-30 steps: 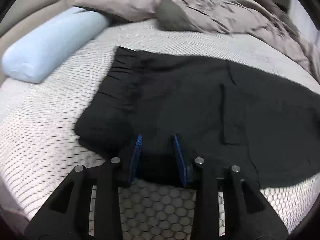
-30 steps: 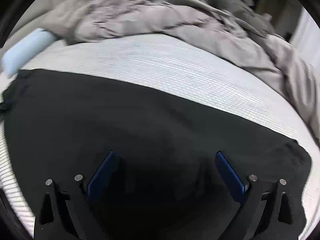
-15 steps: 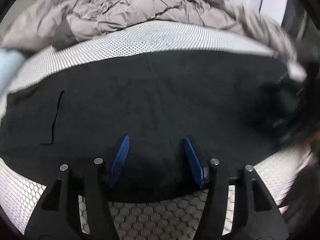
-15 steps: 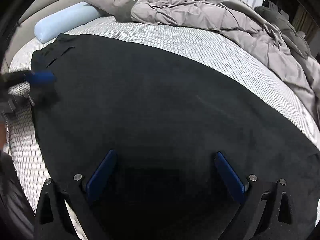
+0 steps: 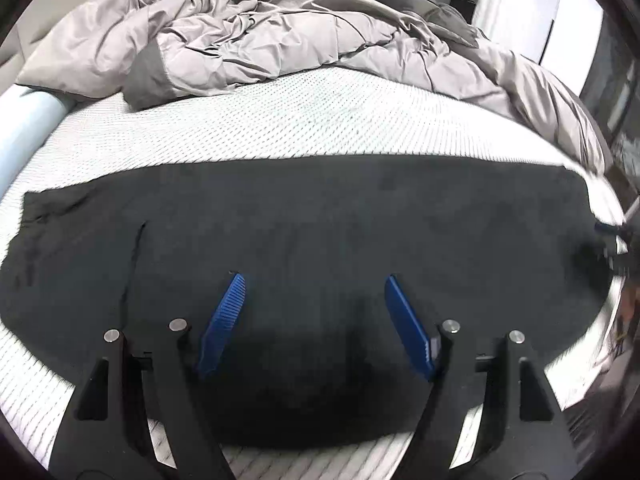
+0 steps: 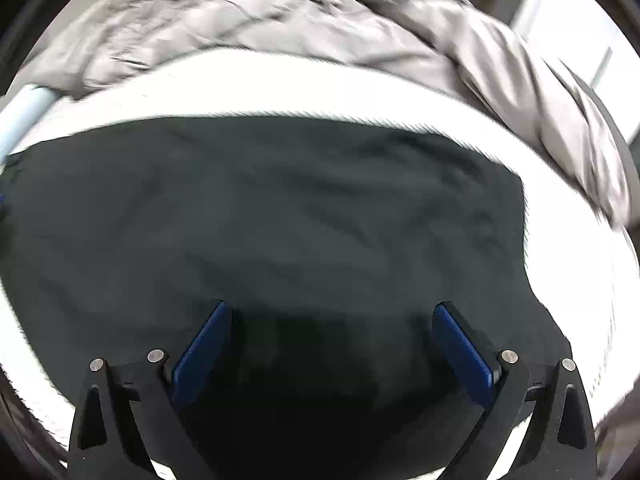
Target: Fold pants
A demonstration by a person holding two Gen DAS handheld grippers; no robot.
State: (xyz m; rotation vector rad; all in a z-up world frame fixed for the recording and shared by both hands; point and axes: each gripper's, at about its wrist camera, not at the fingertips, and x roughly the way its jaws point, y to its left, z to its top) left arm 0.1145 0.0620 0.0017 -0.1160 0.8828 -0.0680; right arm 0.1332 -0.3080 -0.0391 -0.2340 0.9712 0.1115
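- Lying at the left edge of the bed, one pale blue bolster (image 5: 24, 128) borders the white textured mattress (image 5: 320, 120); a single bolster is in view.
- One pair of black pants (image 5: 320, 232) is spread flat across the mattress, waistband end to the left, leg ends to the right, with a pocket slit (image 5: 136, 256) showing near the left.
- Left gripper (image 5: 316, 320): its blue pads stand apart above the cloth near its front edge, having just been opening; nothing is clamped between them.
- Right gripper (image 6: 332, 344): its pads stand wide apart over the dark fabric, pressing on nothing; this view is motion-blurred.
- Handling, as judged: the fabric looks soft, limp and light, likely to sag and crease when lifted, so pinching it at an edge or corner should serve best.
- One crumpled grey duvet (image 5: 280, 36) lies heaped behind, well apart from the pants.
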